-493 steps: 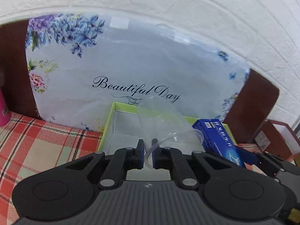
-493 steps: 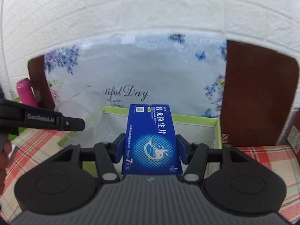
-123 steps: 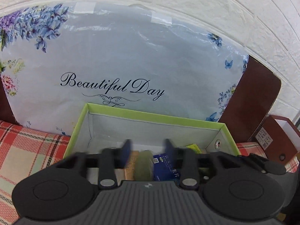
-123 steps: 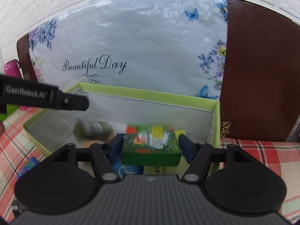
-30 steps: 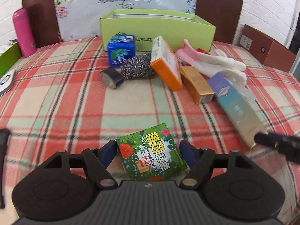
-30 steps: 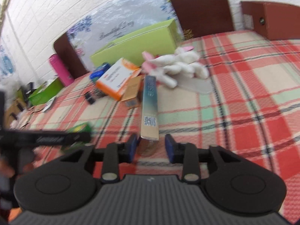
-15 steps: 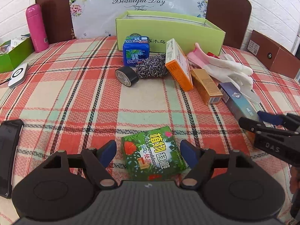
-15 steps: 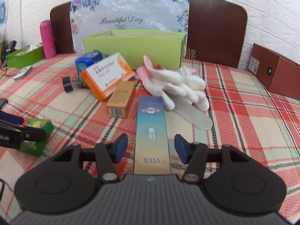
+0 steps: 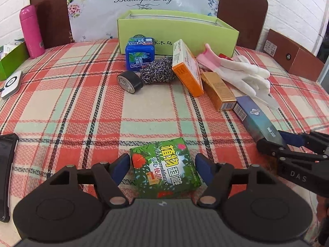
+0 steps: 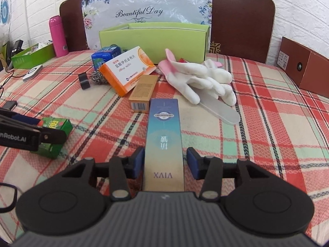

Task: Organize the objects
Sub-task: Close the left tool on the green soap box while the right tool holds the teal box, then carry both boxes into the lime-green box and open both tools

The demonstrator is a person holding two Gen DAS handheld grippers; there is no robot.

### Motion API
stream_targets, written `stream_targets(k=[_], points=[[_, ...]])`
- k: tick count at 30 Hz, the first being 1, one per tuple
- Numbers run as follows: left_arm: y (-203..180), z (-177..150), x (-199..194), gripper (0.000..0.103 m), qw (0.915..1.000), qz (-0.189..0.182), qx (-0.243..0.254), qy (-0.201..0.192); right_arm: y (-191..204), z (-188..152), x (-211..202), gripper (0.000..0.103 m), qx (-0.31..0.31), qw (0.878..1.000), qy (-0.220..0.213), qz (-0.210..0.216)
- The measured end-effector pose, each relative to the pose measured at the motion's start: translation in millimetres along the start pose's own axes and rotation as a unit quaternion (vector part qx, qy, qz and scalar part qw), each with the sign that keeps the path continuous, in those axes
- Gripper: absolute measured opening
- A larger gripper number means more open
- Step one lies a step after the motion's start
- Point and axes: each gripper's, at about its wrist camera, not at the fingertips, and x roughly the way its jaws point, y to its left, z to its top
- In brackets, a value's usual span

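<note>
Two spread claws, left (image 9: 162,163) around one green box (image 9: 165,167), right (image 10: 163,162) around one long box (image 10: 163,142).

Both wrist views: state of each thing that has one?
left gripper: open, astride the green box, pads clear
green box: flat on the cloth
right gripper: open, jaws just opening, pads off the long blue box
long blue box: flat on the cloth
lime box: open-topped, contents hidden
tape roll: on its side

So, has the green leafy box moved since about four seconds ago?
Yes. Then it hung over the lime box; now the green leafy box lies on the cloth, well nearer the camera than that box.
</note>
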Motion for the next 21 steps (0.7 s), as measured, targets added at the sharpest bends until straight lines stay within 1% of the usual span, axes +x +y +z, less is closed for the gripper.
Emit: stream_targets(k=[7,10,12,15,18,21], points=[[-3,1,3,0.073,0.9999,0.009,0.008,0.002,-1,-1,3,0.045,0.006,1.000,0.003,0.000],[-2,0,5,0.072,0.9999,0.006,0.008,0.003,-1,-1,5,0.045,0.006,1.000,0.002,0.000],[-1,0,5,0.071,1.0000,0.003,0.009,0.001,-1,-2,6,0.038,0.007,1.000,0.004,0.003],[-2,0,4,0.070,1.0000,0.001,0.009,-0.001,-1,-2,4,0.038,0.010,1.000,0.005,0.005],[-1,3,-3,0.069,0.9998,-0.016,0.009,-0.008,-3,0,-6,0.038,0.023,1.000,0.007,0.017],[-3,14,-15,0.069,0.9990,-0.035,0.013,-0.026,-8,6,-22,0.038,0.033,0.999,-0.007,0.036]])
